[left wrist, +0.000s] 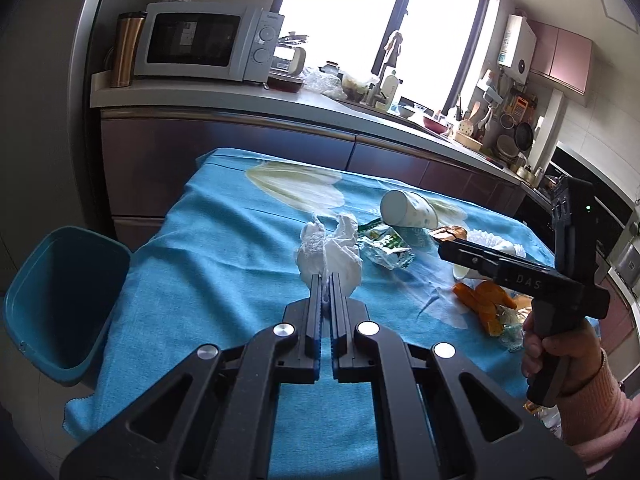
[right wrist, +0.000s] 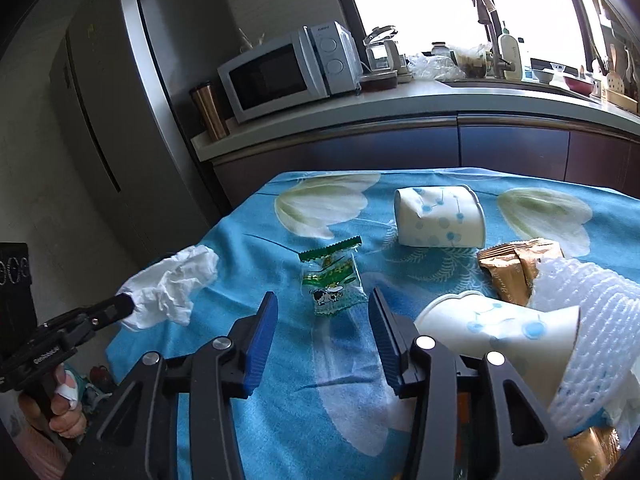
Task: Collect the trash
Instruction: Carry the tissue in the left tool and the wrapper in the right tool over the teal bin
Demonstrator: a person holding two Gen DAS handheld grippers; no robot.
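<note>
Right wrist: right gripper point(right wrist: 323, 316) released over green wrapper point(right wrist: 331, 280); paper cup point(right wrist: 496, 332) crowds right; left gripper point(left wrist: 326, 280) clenches tissue point(left wrist: 328, 250).

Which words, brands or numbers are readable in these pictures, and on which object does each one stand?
"DAS": on the side of the right gripper.
Green candy wrapper: a cow drawing and print, too blurred to read.
Gold wrapper: script too small to read.
Microwave: brand mark too small to read.
Left gripper: white lettering on its body, not legible.
</note>
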